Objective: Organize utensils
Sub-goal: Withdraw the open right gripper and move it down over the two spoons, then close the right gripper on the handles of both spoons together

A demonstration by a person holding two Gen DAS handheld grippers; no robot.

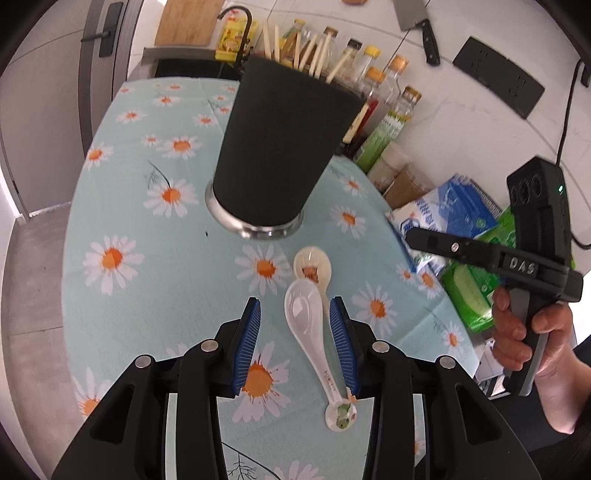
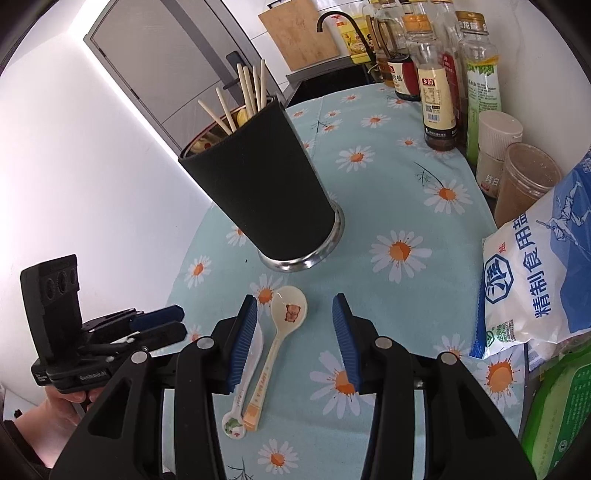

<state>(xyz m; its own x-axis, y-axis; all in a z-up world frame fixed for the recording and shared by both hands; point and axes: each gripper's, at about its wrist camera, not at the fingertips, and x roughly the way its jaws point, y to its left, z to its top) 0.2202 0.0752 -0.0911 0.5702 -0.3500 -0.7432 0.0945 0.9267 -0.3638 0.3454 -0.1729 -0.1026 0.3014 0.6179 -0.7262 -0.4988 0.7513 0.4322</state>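
Observation:
A white ceramic spoon [image 1: 306, 328] and a cream spoon with a bear print [image 2: 286, 321] lie side by side on the daisy tablecloth [image 1: 155, 266], in front of a black utensil holder [image 1: 277, 147] holding several chopsticks [image 1: 314, 59]. My left gripper [image 1: 295, 308] hovers open over the white spoon, which lies between the blue pads without touching them. My right gripper [image 2: 294, 306] is open over the cream spoon; its left finger hides part of the white spoon [image 2: 236, 406]. Each gripper shows in the other view: the right gripper [image 1: 415, 236], the left gripper [image 2: 181, 323].
Sauce bottles [image 2: 439, 92] and spice jars [image 2: 524, 181] line the wall on the right, with a salt bag [image 2: 543, 280] and green packs [image 1: 472, 291] nearer. A cleaver [image 1: 413, 18] hangs on the wall. A sink tap [image 2: 332, 16] and cutting board [image 2: 299, 33] stand behind the table.

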